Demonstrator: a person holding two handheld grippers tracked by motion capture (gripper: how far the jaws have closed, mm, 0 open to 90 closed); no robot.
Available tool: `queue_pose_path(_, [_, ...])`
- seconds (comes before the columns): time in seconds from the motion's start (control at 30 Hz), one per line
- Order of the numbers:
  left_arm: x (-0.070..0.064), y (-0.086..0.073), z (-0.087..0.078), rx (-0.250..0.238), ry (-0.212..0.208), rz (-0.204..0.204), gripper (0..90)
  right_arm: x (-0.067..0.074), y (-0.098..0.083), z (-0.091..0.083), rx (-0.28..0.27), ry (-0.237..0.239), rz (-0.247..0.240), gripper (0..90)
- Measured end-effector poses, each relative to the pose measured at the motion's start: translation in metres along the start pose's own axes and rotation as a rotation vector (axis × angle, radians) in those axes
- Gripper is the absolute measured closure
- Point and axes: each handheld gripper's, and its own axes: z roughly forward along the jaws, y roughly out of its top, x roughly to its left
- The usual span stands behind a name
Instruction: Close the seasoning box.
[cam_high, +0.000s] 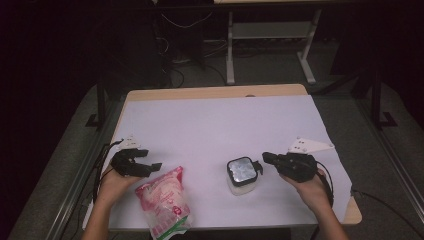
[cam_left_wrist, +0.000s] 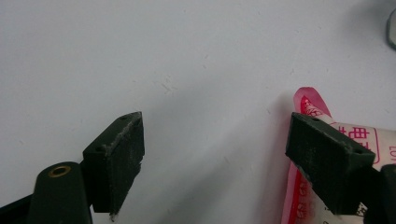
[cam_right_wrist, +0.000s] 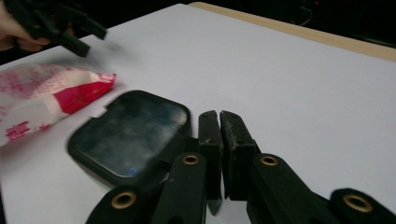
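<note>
A pink and white printed bag (cam_high: 162, 197) lies near the table's front edge, left of centre. Just to its upper left my left gripper (cam_high: 153, 167) stands open; in the left gripper view its jaws (cam_left_wrist: 215, 158) are wide apart over the bare cover, and the bag's top corner (cam_left_wrist: 359, 135) lies behind the right-hand jaw. A clear square container with a dark lid (cam_high: 242, 174) stands right of the bag. My right gripper (cam_high: 260, 167) is shut beside the container's right side. In the right gripper view its jaws (cam_right_wrist: 219, 140) press together next to the lid (cam_right_wrist: 130, 135), with nothing between them.
A white cover (cam_high: 215, 120) spreads over the wooden table, bare across its middle and back. The bag (cam_right_wrist: 42, 93) and the other gripper (cam_right_wrist: 51, 23) appear far off in the right gripper view. Desk legs and cables stand on the floor beyond the table.
</note>
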Motion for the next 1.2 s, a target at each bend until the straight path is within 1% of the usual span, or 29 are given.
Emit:
queue_pose_path(0.07, [-0.001,-0.002,0.0,0.008,-0.006,0.005,19.3,-0.007,-0.004,-0.002,-0.002,-0.029,0.017,82.3])
queue_pose_path(0.1, [-0.001,-0.004,0.001,0.013,-0.009,-0.002,19.3,-0.009,-0.006,-0.003,0.0,-0.04,0.022,81.8])
queue_pose_path(0.13, [-0.001,-0.005,0.001,0.012,-0.006,0.005,19.3,-0.013,-0.008,-0.003,0.004,-0.049,0.029,79.0])
queue_pose_path(0.17, [0.0,-0.006,0.001,0.021,-0.003,0.009,19.3,-0.016,-0.01,-0.003,0.007,-0.063,0.032,75.0])
queue_pose_path(0.2, [-0.001,-0.007,0.002,0.021,-0.002,-0.001,19.3,-0.019,-0.012,-0.003,0.011,-0.078,0.031,72.0])
queue_pose_path(0.23, [0.0,-0.007,0.001,0.022,-0.001,-0.002,19.3,-0.022,-0.014,-0.003,0.017,-0.093,0.039,68.2])
queue_pose_path(0.3, [0.0,-0.008,0.001,0.017,-0.001,-0.001,19.3,-0.027,-0.017,-0.003,0.015,-0.113,0.044,63.0])
queue_pose_path(0.33, [0.0,-0.008,0.001,0.015,-0.001,-0.003,19.3,-0.03,-0.02,-0.003,0.019,-0.121,0.054,59.9])
queue_pose_path(0.37, [0.0,-0.008,0.0,0.015,0.003,0.004,19.3,-0.032,-0.021,-0.003,0.019,-0.129,0.055,55.8])
queue_pose_path(0.4, [0.0,-0.008,0.0,0.012,0.003,0.005,19.3,-0.034,-0.025,-0.002,0.023,-0.143,0.058,54.0])
queue_pose_path(0.47, [0.0,-0.007,0.0,0.012,0.004,0.011,19.3,-0.038,-0.029,-0.001,0.034,-0.148,0.068,50.0])
queue_pose_path(0.5, [-0.001,-0.008,0.0,0.006,0.003,-0.005,19.3,-0.04,-0.032,0.0,0.036,-0.159,0.064,48.7])
queue_pose_path(0.57, [-0.001,-0.007,-0.001,0.005,0.004,0.006,19.4,-0.045,-0.037,0.001,0.042,-0.171,0.075,46.3])
queue_pose_path(0.6, [-0.001,-0.008,-0.001,-0.001,0.004,0.001,19.5,-0.048,-0.04,0.001,0.042,-0.175,0.084,44.9])
queue_pose_path(0.63, [0.0,-0.008,-0.001,0.002,0.005,0.011,19.4,-0.05,-0.043,0.001,0.045,-0.181,0.084,43.4])
queue_pose_path(0.67, [0.0,-0.008,-0.001,0.001,0.006,0.008,19.4,-0.054,-0.045,0.001,0.058,-0.184,0.096,42.1])
queue_pose_path(0.7, [0.0,-0.008,-0.002,0.001,0.007,0.009,19.4,-0.056,-0.047,0.001,0.055,-0.184,0.093,41.0])
queue_pose_path(0.8, [0.0,-0.008,-0.002,-0.001,0.01,0.011,19.4,-0.062,-0.054,0.002,0.056,-0.203,0.11,36.4])
queue_pose_path(0.87, [0.0,-0.008,-0.002,-0.003,0.011,0.013,19.4,-0.065,-0.057,0.003,0.048,-0.212,0.109,33.7])
queue_pose_path(0.93, [0.0,-0.008,-0.002,-0.003,0.012,0.01,19.4,-0.069,-0.059,0.003,0.042,-0.211,0.11,30.1])
queue_pose_path(1.07, [-0.002,-0.008,0.0,-0.001,0.011,0.001,19.4,-0.07,-0.061,0.003,0.026,-0.216,0.099,27.8])
queue_pose_path(1.1, [-0.002,-0.008,0.0,-0.002,0.011,-0.001,19.4,-0.071,-0.063,0.003,0.035,-0.217,0.094,27.7])
queue_pose_path(1.2, [-0.002,-0.008,0.0,0.003,0.011,0.003,19.5,-0.074,-0.066,0.004,0.051,-0.223,0.103,27.5])
